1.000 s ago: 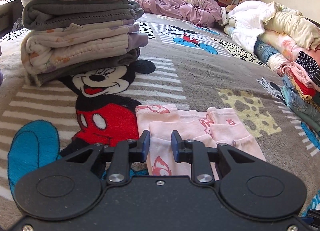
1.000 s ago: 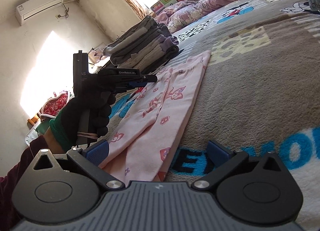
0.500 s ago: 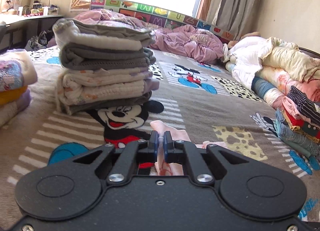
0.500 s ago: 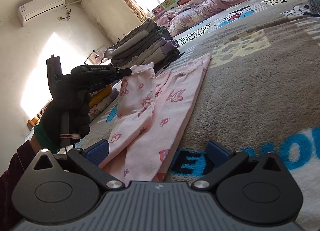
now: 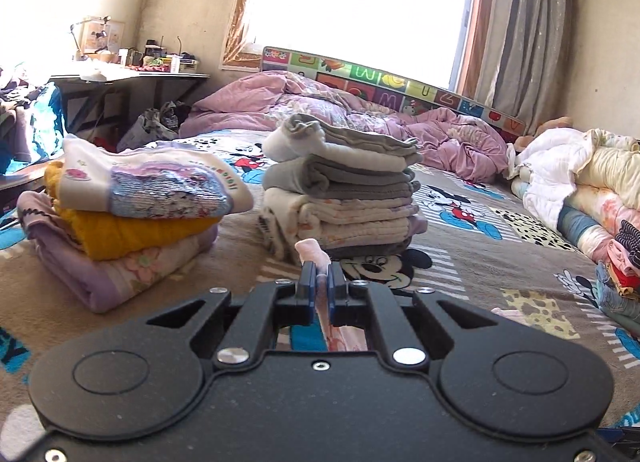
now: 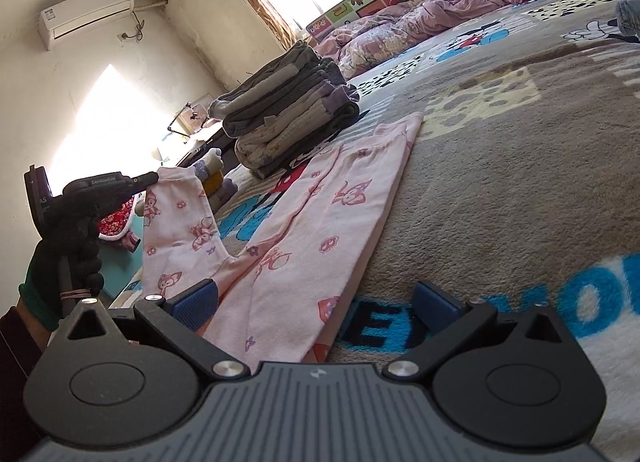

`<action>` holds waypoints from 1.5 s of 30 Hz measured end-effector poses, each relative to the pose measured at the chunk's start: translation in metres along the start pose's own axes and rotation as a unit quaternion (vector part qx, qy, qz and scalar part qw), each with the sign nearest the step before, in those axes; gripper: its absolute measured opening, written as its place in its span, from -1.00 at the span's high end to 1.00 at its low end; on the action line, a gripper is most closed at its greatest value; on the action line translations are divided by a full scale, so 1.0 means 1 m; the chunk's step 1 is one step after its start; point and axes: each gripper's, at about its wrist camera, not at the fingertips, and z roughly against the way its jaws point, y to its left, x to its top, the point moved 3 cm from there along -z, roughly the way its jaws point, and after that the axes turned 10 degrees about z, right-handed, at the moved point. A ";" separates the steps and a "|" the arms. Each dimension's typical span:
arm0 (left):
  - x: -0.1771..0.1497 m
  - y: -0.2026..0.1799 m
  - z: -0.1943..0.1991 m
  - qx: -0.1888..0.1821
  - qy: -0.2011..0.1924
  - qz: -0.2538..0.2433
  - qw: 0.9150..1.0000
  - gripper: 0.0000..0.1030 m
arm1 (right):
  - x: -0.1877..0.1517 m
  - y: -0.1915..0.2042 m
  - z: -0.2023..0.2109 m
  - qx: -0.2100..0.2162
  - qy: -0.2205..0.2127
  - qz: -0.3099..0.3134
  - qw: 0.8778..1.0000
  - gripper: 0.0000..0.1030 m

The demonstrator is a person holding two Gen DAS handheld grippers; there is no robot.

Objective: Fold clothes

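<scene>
A: The left gripper point(image 5: 319, 282), in the left wrist view, is pinching the pink pants point(image 5: 313, 254): a tuft of the pink cloth sticks up above the blue pads point(image 5: 307, 282), and more of it hangs below between the black fingers.

B: What lies ahead of it?

A: A tall stack of folded grey and cream clothes point(image 5: 344, 189) on the cartoon-mouse blanket point(image 5: 480, 262) of the bed. Left of that stack sits a lower pile point(image 5: 132, 213) with a printed white top over a yellow and a lilac piece. A crumpled lilac quilt point(image 5: 360, 113) lies at the far end, and unfolded laundry point(image 5: 592, 189) is heaped along the right edge.

B: And the right wrist view?

A: The right gripper point(image 6: 320, 302) is spread wide, its pads apart, resting low at the near end of the pants point(image 6: 312, 229). The cloth passes just inside its left pad point(image 6: 198, 302) and is not squeezed. One leg lies flat on the blanket point(image 6: 520, 181), reaching toward the grey stack point(image 6: 288, 109). The other leg is lifted at its cuff by the left gripper point(image 6: 150, 178), held in a black-gloved hand point(image 6: 72, 229), and drapes down from there.
</scene>
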 end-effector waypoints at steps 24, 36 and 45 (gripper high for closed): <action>-0.039 0.123 0.045 0.115 0.032 0.061 0.991 0.94 | -0.001 0.003 -0.003 -0.012 0.010 0.009 1.000 -1.00; -0.048 0.166 0.037 0.158 0.072 0.160 0.972 0.52 | 0.000 0.001 -0.002 -0.010 0.009 0.007 1.000 -1.00; -0.046 0.131 0.028 0.109 0.052 0.068 0.990 0.52 | 0.001 0.001 -0.002 -0.009 0.008 0.006 1.000 -1.00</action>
